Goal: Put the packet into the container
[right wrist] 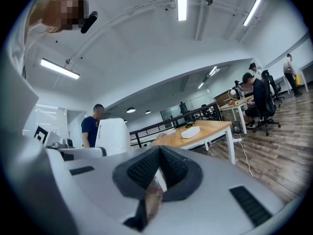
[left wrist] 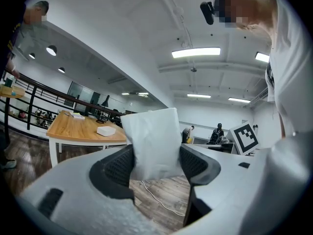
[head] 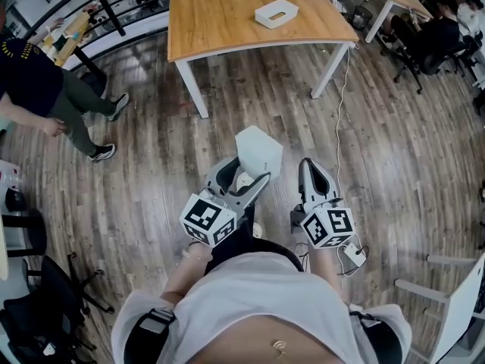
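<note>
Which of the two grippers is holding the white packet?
The left gripper: its jaws are clamped on the white packet, which stands up between them. The right gripper has its jaws together with nothing between them.

Head view steeply down from above, both gripper views low, angled up, all share table [head: 227, 21]

So the packet [head: 259, 152] sits between the jaws of the left gripper [head: 241, 184], with the right gripper [head: 313, 174] just beside it on the right. Far ahead is the table [head: 220, 21], container [head: 276, 13] on it. Standing person [head: 45, 89] far left, seated person [head: 439, 29] far right.
</note>
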